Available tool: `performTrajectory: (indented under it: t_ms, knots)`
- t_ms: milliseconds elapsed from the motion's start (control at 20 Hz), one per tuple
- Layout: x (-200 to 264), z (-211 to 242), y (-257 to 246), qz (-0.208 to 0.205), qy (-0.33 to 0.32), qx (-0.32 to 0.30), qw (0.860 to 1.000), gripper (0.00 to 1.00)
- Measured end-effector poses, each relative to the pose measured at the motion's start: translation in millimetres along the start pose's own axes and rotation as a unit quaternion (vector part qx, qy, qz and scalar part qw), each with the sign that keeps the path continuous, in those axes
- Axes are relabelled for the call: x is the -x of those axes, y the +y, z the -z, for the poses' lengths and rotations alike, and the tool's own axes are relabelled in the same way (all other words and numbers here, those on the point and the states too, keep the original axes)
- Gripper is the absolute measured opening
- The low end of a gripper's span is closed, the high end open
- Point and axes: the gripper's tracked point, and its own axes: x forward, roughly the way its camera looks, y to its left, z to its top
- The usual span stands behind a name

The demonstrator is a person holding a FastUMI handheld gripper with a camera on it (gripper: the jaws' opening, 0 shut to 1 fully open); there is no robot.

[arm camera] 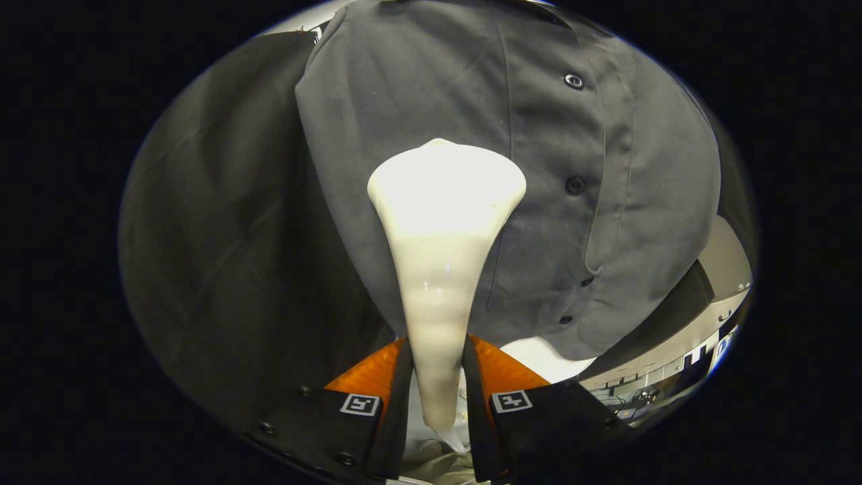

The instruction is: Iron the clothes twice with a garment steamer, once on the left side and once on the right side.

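Gripper view. Garment steamer head point(441, 222), cream-white and cone-shaped, occupies the centre of the frame. Its narrow handle end sits low in the frame between the two fingers of the gripper point(436, 384), which close on it from either side and hold it firmly; its broad, flared end lies at mid-frame, against or just in front of the cloth (contact cannot be confirmed from this angle).

Long axis of the steamer runs from bottom centre toward the middle of the frame, in line with the fingers, so that the wide steam face points away from the camera at the garment. This grip by the slim neck probably serves to keep the face square to the fabric while leaving the flared end free to travel.

Grey button-front shirt point(431, 87) hangs behind the steamer and fills the upper and central frame. Its button placket point(572, 182), with several dark buttons, runs down the right of centre, just beside the steamer's flared end. The steamer therefore stands over the panel lying to the left of the placket in the frame, suggesting a pass on that side is in hand; the panel right of the placket would then follow.

Black cloth point(222, 256) hangs to the left of the shirt as backdrop. At lower right, beyond the shirt hem, a pale room with furniture is visible, too small to detail.
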Motion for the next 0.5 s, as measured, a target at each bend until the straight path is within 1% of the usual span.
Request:
performTrajectory:
  t_ms: [500]
  knots:
    - [-23.7, 47.9, -6.5, 0.005, 0.045, 0.001, 0.999, 0.47]
